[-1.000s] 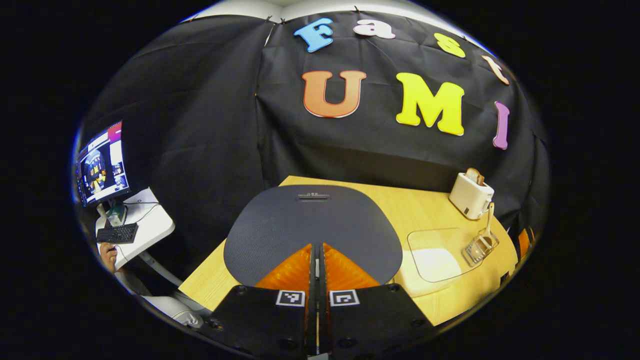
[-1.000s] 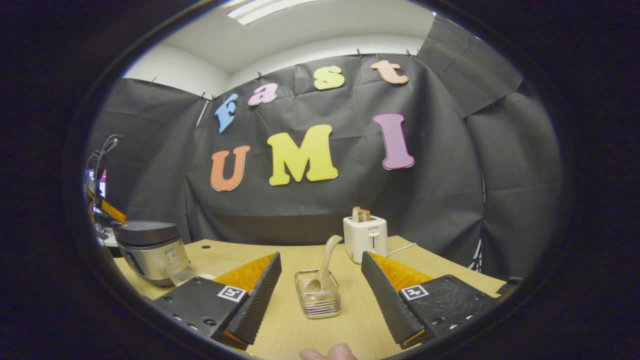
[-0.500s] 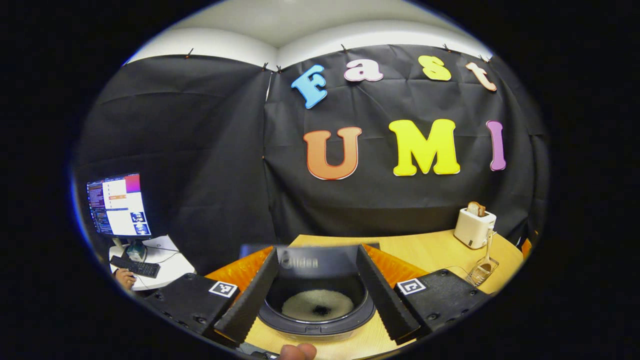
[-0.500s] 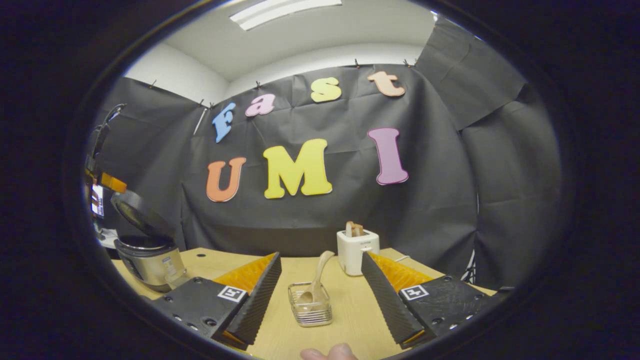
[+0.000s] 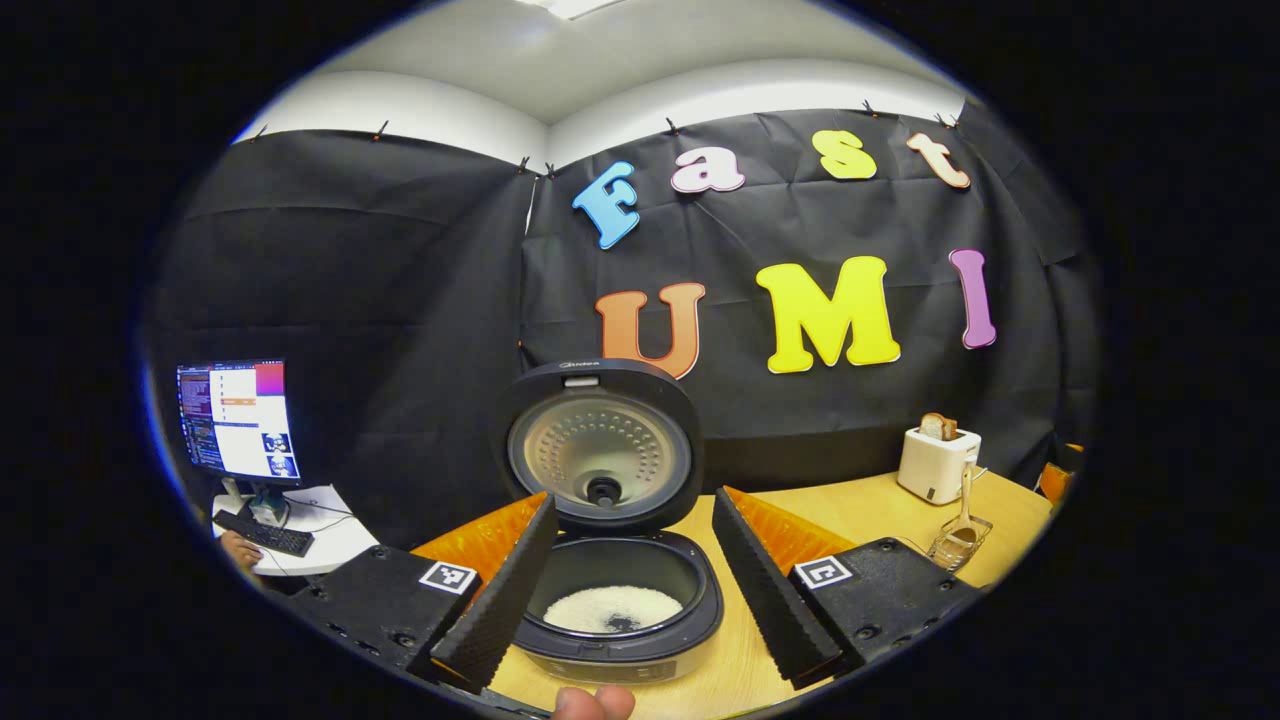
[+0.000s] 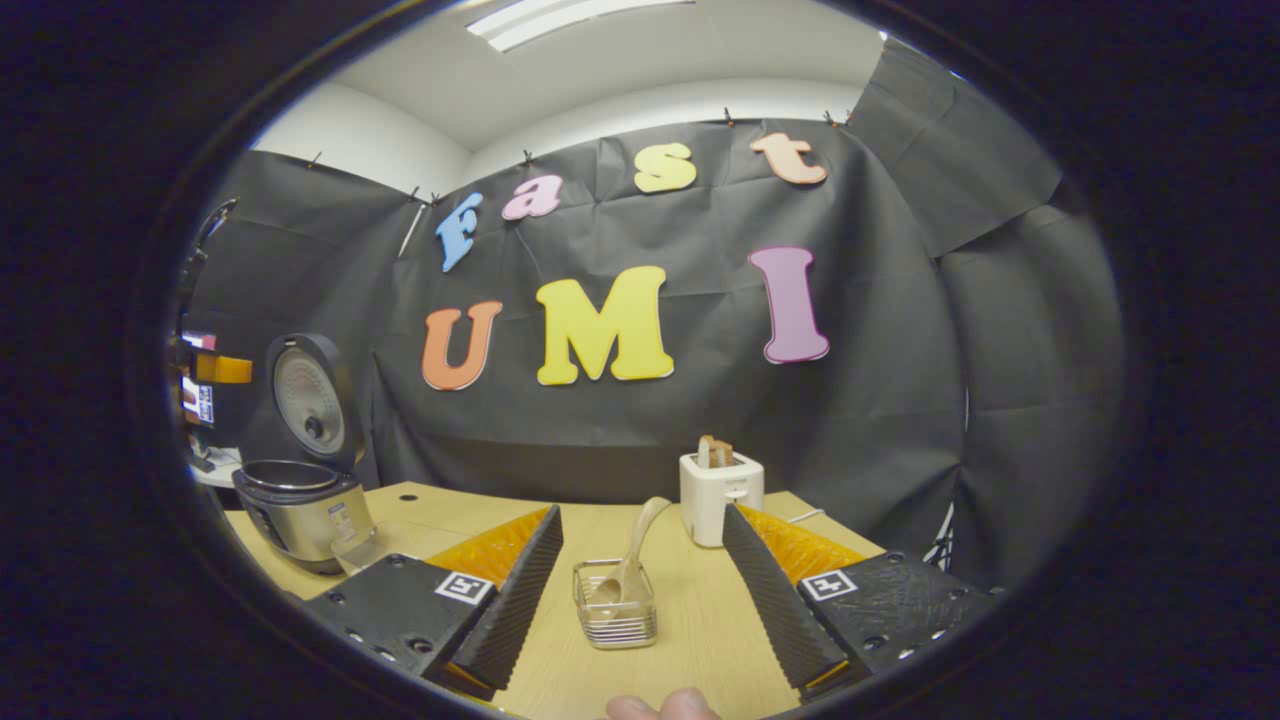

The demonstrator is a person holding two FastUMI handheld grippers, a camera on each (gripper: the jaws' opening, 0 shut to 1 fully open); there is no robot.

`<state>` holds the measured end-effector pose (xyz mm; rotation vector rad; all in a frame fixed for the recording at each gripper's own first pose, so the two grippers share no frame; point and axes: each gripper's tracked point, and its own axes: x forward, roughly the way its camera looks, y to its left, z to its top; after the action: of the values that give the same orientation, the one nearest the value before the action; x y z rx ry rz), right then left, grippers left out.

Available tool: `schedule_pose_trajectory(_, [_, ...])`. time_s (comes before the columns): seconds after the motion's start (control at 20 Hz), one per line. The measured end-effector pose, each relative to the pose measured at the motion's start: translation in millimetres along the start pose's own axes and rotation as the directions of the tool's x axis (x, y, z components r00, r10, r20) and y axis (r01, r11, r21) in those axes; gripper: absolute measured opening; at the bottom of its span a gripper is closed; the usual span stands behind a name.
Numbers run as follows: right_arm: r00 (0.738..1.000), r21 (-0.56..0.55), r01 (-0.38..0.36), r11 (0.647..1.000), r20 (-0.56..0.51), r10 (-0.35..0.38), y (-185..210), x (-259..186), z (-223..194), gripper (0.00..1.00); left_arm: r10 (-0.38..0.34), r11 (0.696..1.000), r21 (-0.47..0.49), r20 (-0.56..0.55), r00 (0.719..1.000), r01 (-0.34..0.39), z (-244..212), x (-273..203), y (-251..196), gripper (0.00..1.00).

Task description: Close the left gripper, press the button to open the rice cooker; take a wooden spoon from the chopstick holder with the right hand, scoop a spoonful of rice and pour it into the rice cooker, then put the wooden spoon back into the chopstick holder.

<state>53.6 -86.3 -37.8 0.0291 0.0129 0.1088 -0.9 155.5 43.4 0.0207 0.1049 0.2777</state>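
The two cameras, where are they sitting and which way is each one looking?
Left gripper view: rides on the left gripper, open, looking over the rice cooker with its lid up; a fingertip shows at the bottom.
Right gripper view: rides on the right gripper, open, facing the wire holder with the wooden spoon in it; a fingertip shows below.
Both views share the rice cooker, toaster, wire holder, wooden spoon and table.
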Motion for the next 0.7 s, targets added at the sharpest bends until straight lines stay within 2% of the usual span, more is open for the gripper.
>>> schedule_pose_trajectory(0.35, [0.991,-0.025,-0.051,0.998,-0.126,0.048,-3,30,-27,0.96,-0.029,0.999,-0.021,0.027,0.999,0.029,-27,6,-36,0.99])
schedule_pose_trajectory(0.4, [0.988,-0.028,-0.065,0.998,-0.141,0.060,-1,38,-28,0.92,-0.037,0.999,-0.030,0.023,0.999,0.038,-31,7,-40,0.99])
schedule_pose_trajectory(0.45, [0.985,-0.024,-0.078,0.997,-0.159,0.073,0,46,-32,0.96,-0.046,0.998,-0.040,0.016,0.999,0.047,-35,9,-44,0.99])
schedule_pose_trajectory(0.5, [0.980,-0.012,-0.095,0.995,-0.177,0.092,3,54,-34,0.99,-0.055,0.997,-0.051,0.008,0.998,0.055,-40,11,-48,0.99])
schedule_pose_trajectory(0.55, [0.974,0.007,-0.111,0.994,-0.197,0.111,5,63,-38,0.96,-0.066,0.996,-0.062,-0.011,0.998,0.065,-47,12,-52,0.99])
schedule_pose_trajectory(0.7, [0.953,0.078,-0.134,0.988,-0.264,0.150,8,90,-50,0.96,-0.079,0.994,-0.084,-0.037,0.996,0.076,-63,18,-59,0.99])
